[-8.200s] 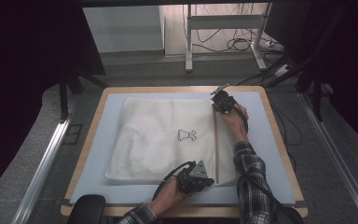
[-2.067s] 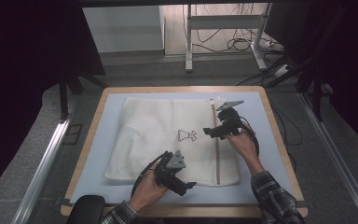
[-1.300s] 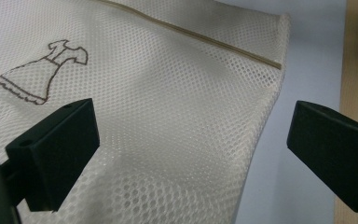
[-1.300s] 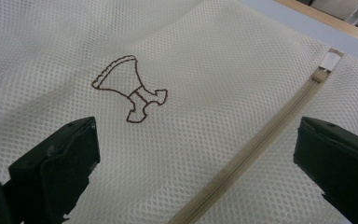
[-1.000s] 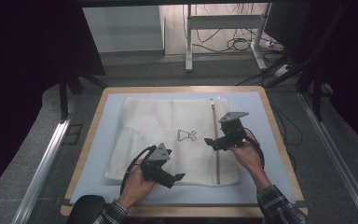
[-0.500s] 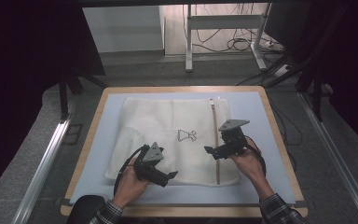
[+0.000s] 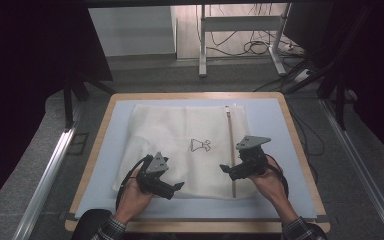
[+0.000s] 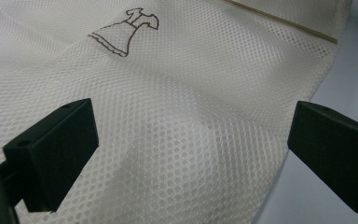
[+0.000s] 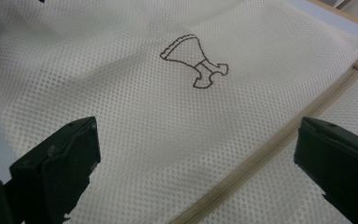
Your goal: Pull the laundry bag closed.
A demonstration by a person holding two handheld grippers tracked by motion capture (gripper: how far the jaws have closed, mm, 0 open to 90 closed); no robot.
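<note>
1. We see the mesh bag (image 7: 190,150) lying flat on the table (image 7: 290,150), with bare mat on every side of it.
2. Our left gripper (image 7: 176,187) hovers at the bag's near edge, jaws spread wide, holding nothing.
3. Our right gripper (image 7: 225,169) hangs just beside the bag's zipper (image 7: 230,145), jaws equally released.
4. We cannot tell what the bag contains.

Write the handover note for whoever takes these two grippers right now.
Left gripper: open, empty, over the near edge of the mesh laundry bag.
Right gripper: open, empty, just left of the zipper.
Bag lies flat on the blue mat, dress logo up, zipper along its right side, pull at the far end.
Done: nothing gripped.
Left: probably grasping the bag; aim unclear.
</note>
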